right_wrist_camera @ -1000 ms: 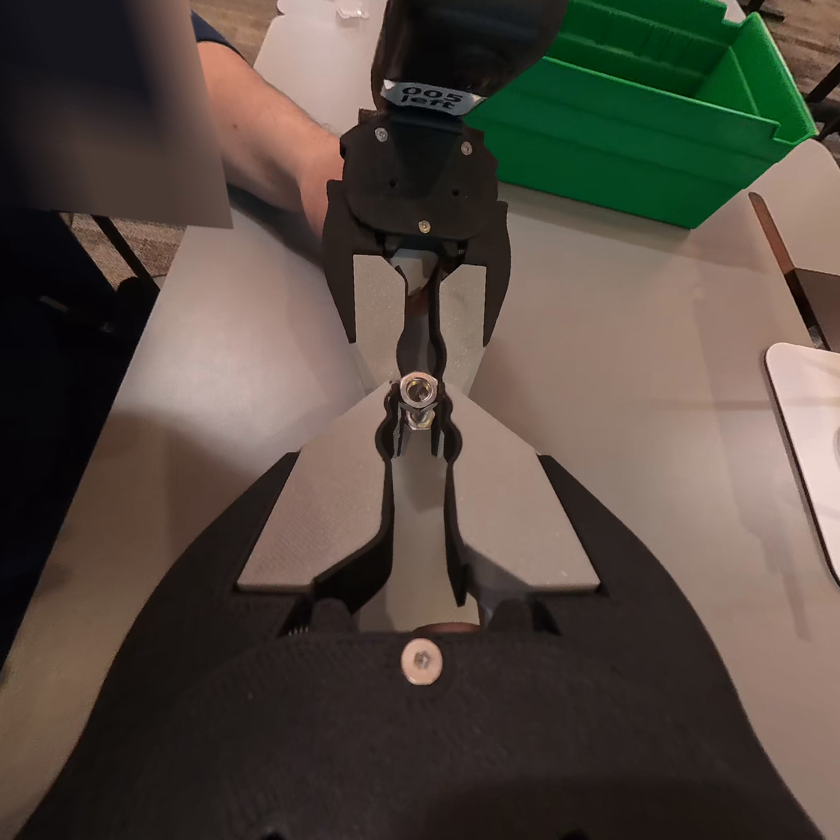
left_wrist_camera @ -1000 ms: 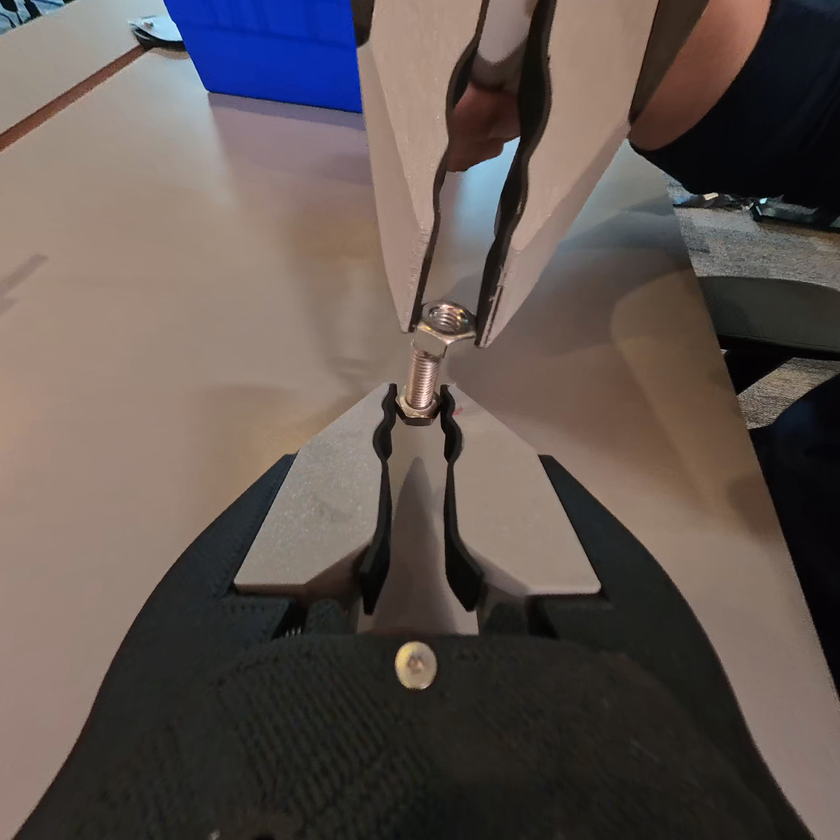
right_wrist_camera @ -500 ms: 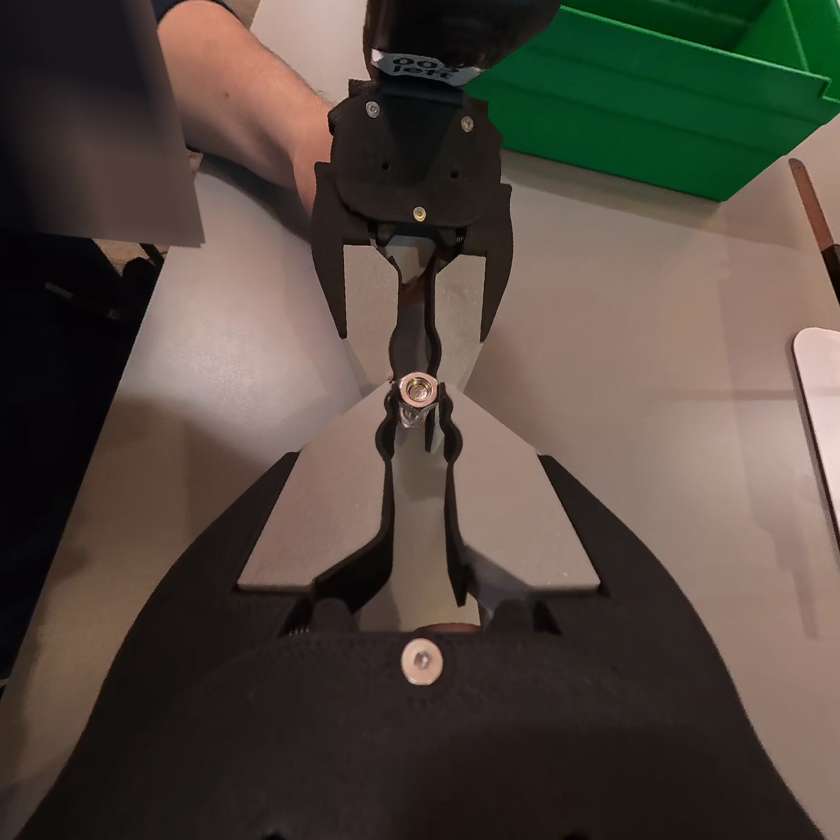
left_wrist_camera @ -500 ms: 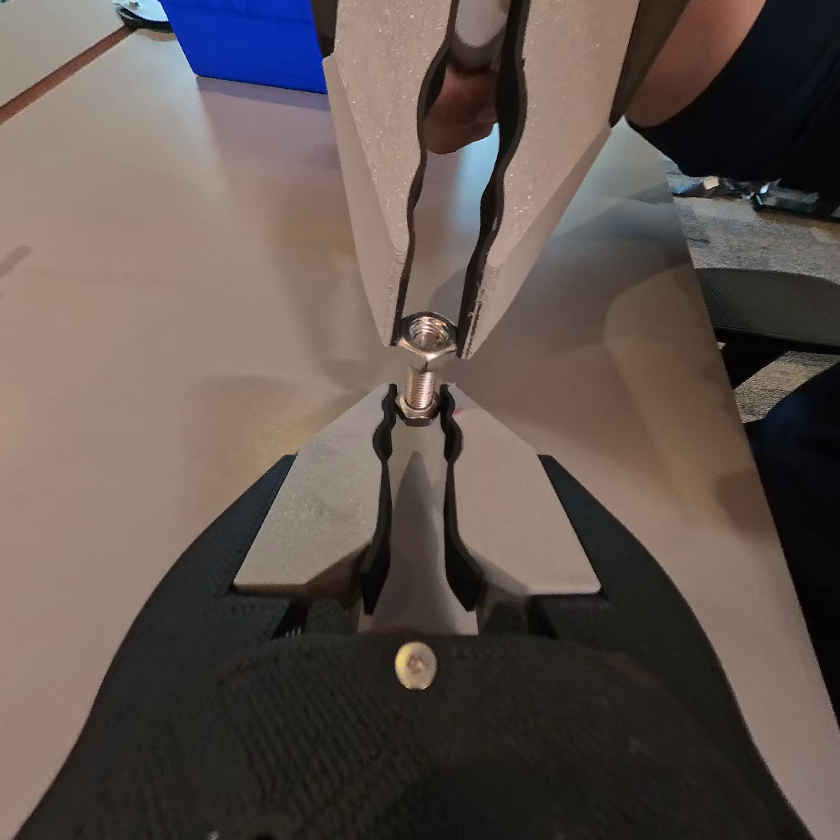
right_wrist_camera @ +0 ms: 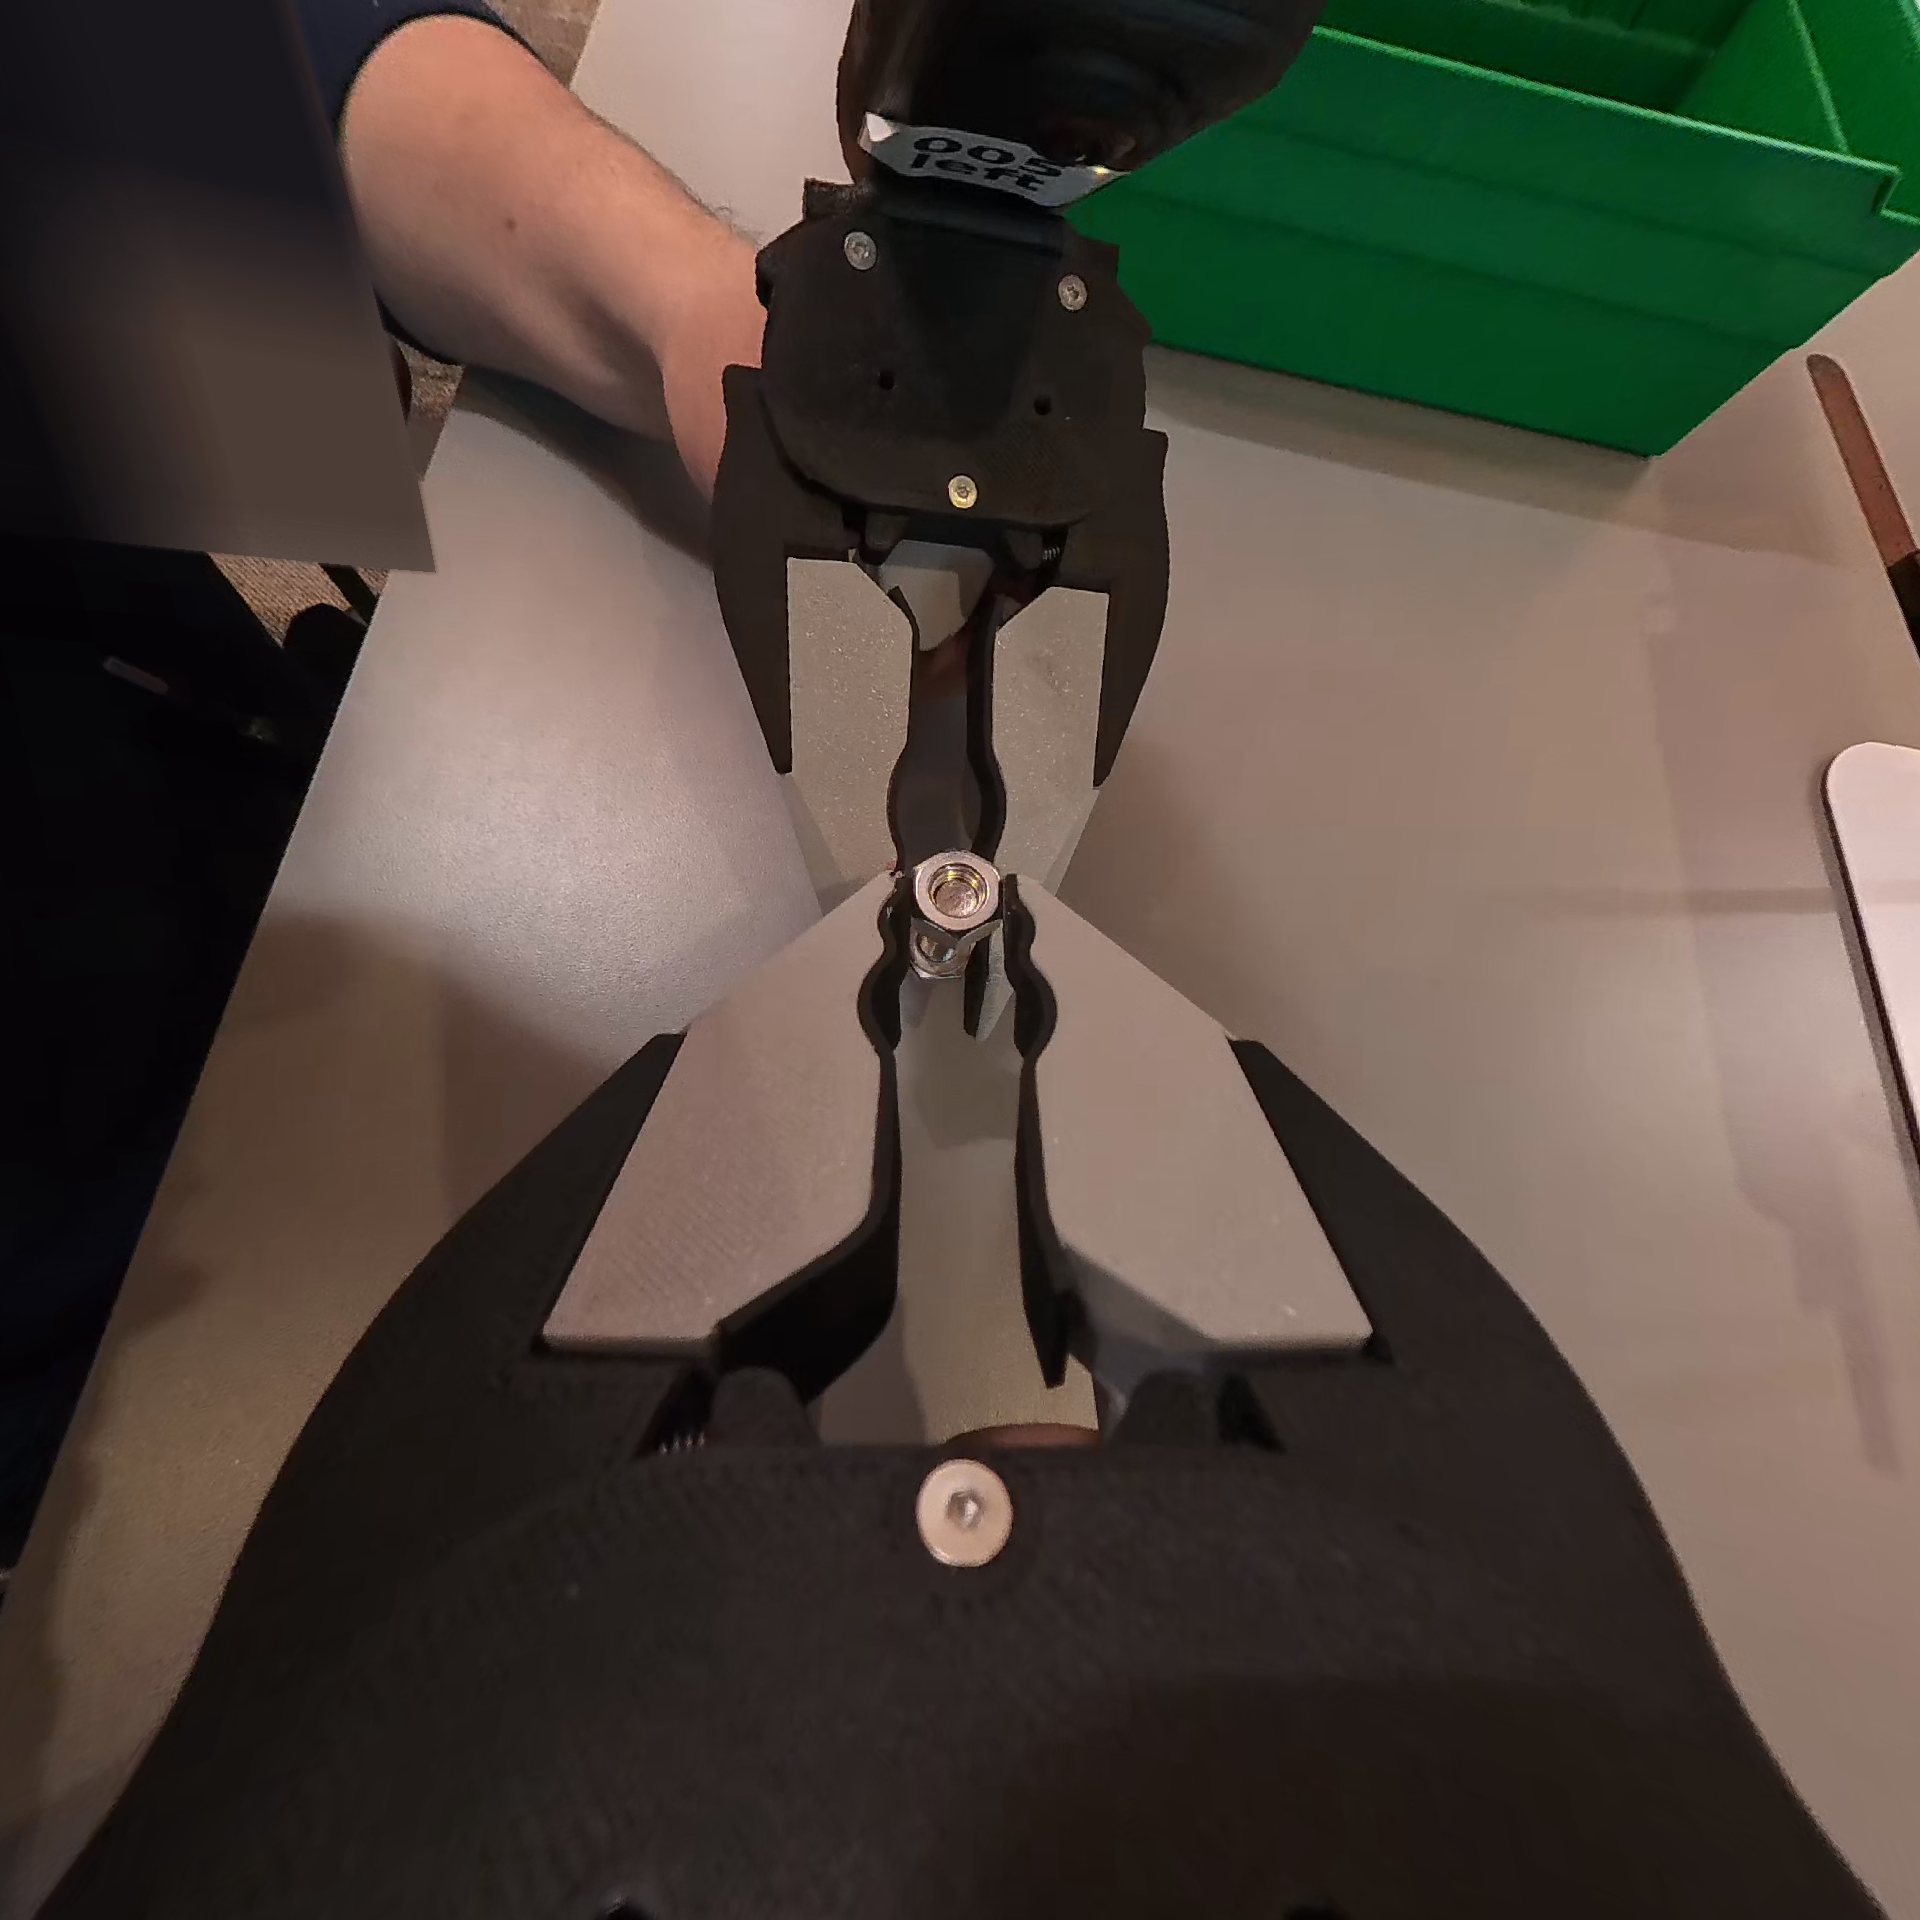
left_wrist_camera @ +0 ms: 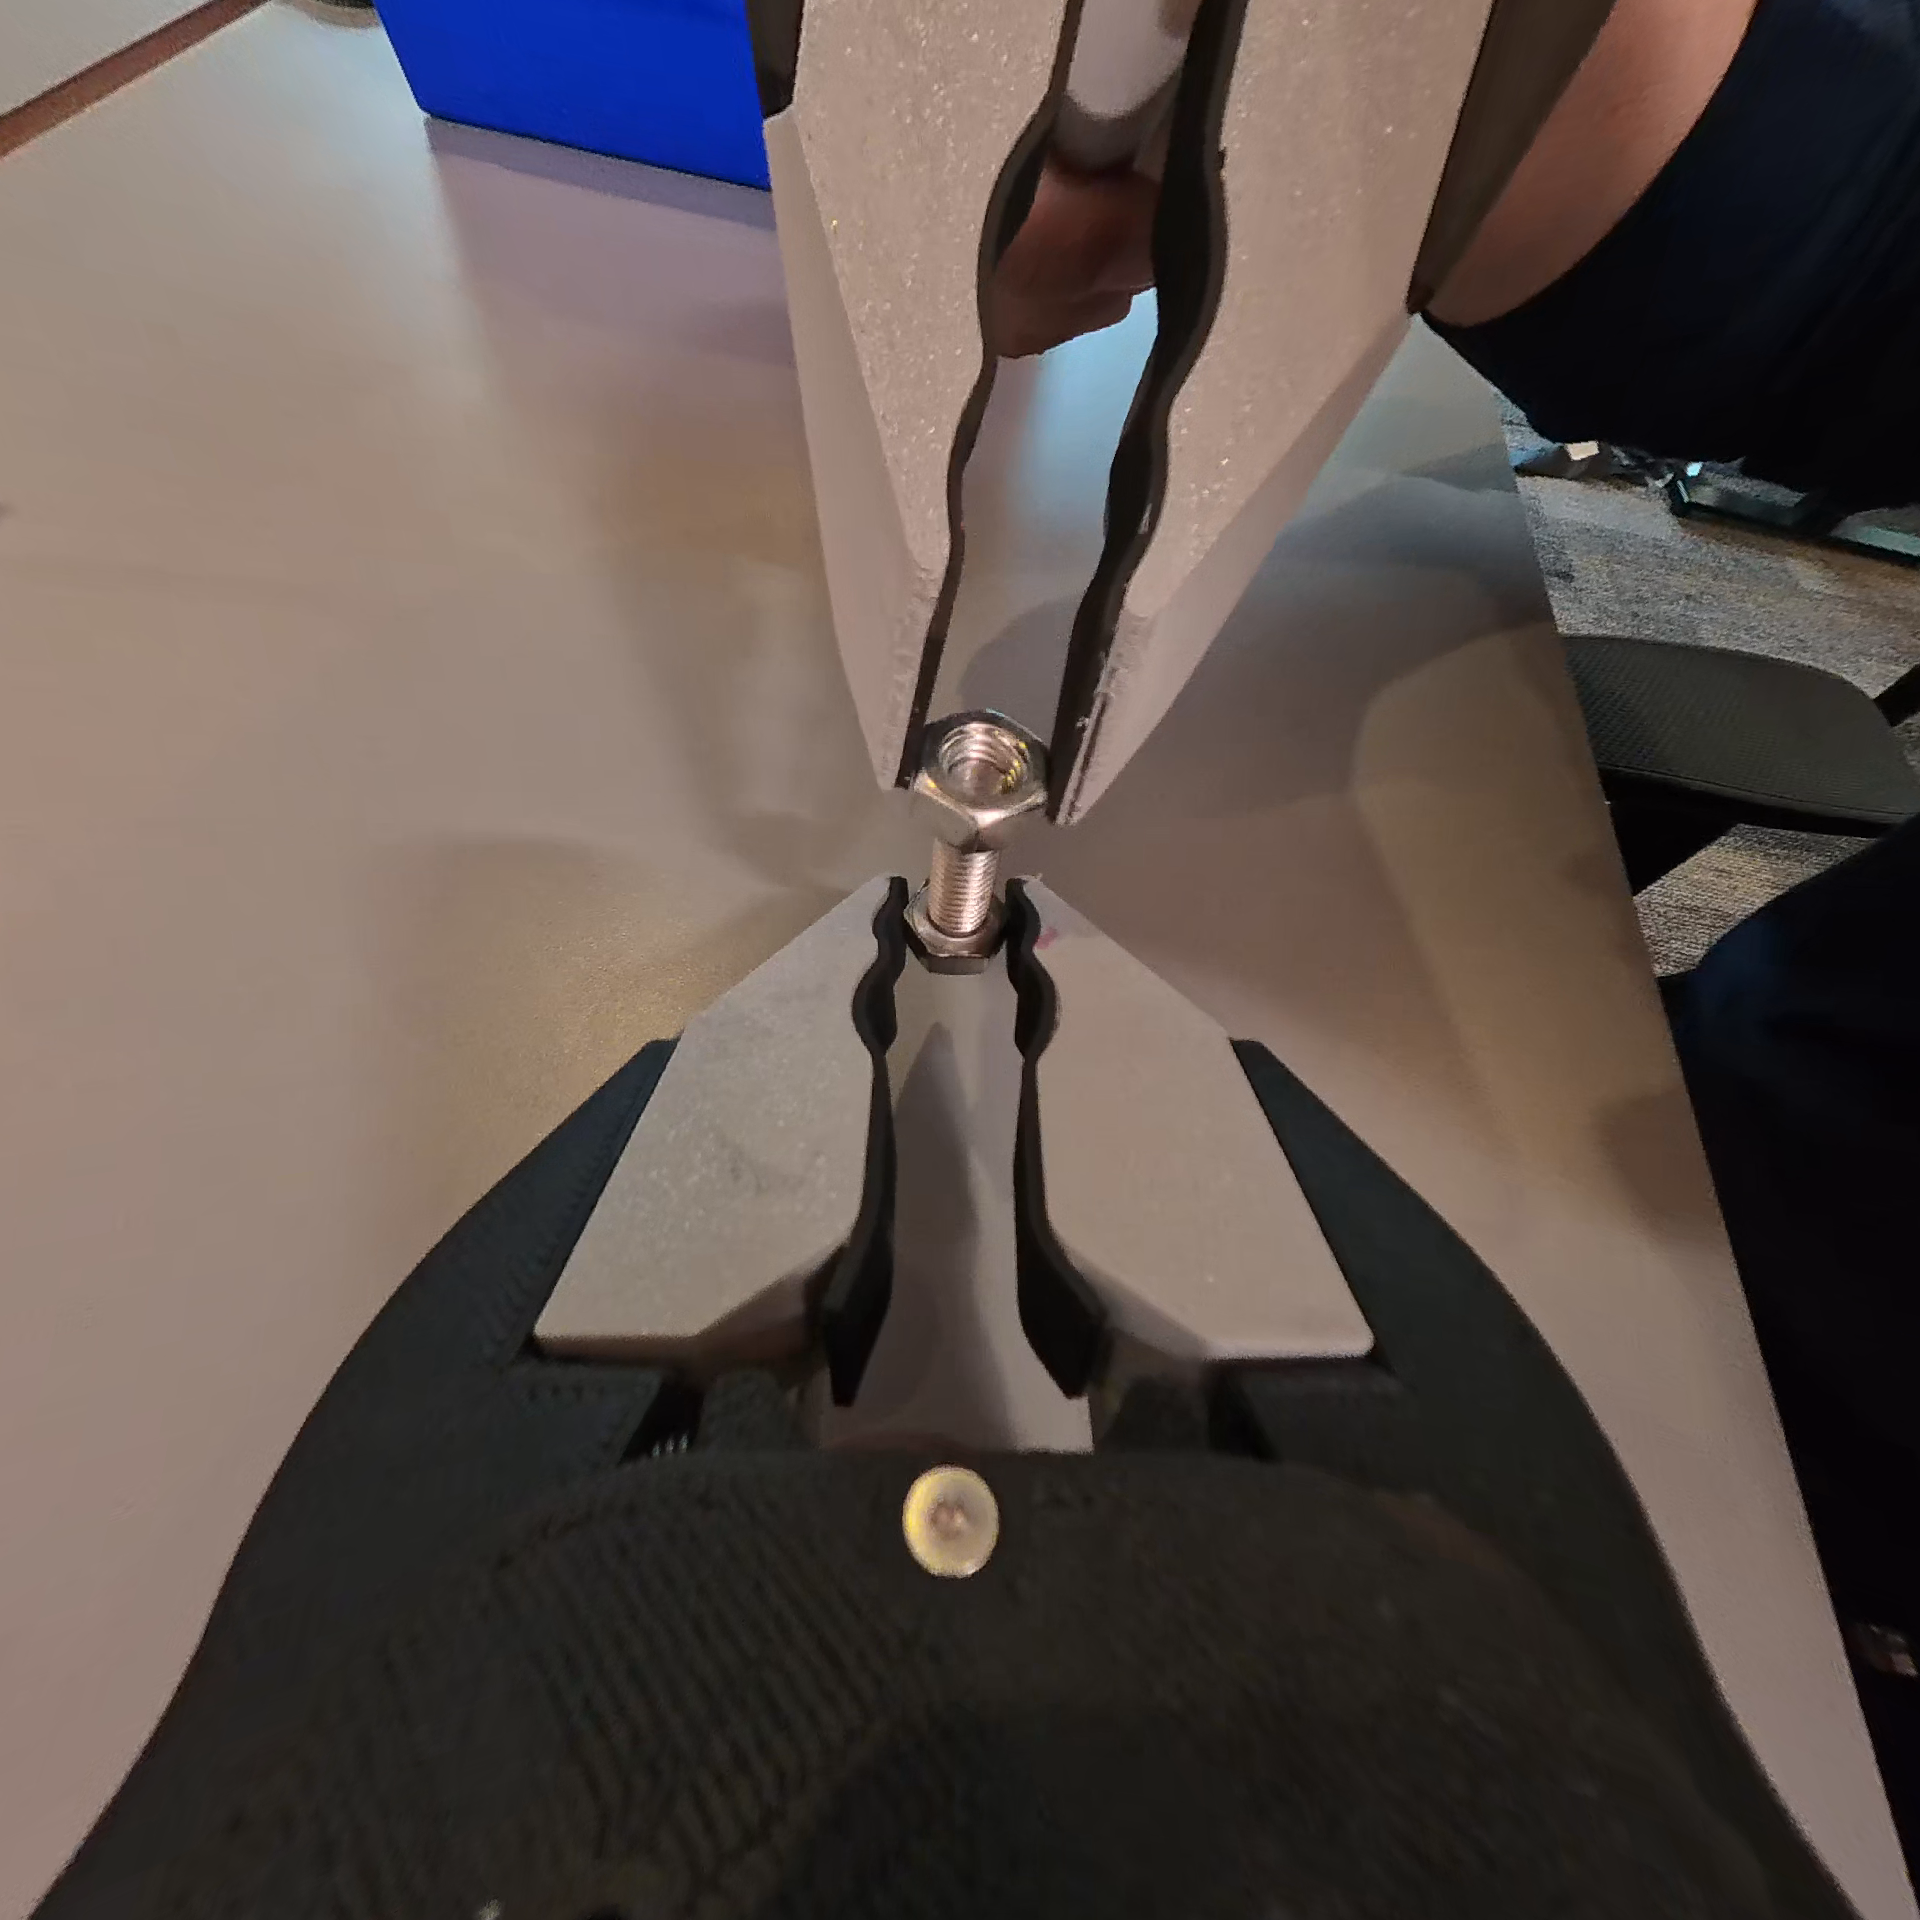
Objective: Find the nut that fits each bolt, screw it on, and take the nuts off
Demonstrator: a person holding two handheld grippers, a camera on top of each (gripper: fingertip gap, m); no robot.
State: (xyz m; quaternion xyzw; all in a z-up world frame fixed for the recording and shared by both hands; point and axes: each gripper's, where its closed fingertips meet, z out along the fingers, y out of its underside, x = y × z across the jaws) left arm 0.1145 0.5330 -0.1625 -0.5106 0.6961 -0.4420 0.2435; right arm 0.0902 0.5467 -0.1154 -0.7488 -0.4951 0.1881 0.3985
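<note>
Now, end to end above the desk (left_wrist_camera: pixel 312 727): left tongs (left_wrist_camera: pixel 954 940) clamped on the bolt (left_wrist_camera: pixel 961 883) head, shank running to 12 o'clock into the nut (left_wrist_camera: pixel 977 769), itself pinched by right tongs (right_wrist_camera: pixel 948 914), so both equally near, turning about that shared axis.

Both grippers meet tip to tip mid-frame: left gripper (left_wrist_camera: pixel 953 940) pads pinch the bolt head (left_wrist_camera: pixel 951 948), right gripper (right_wrist_camera: pixel 954 914) clamps the nut (right_wrist_camera: pixel 954 900), coming down from the top of the left view. A bare forearm (right_wrist_camera: pixel 561 312) sits upper left in the right view.
</note>
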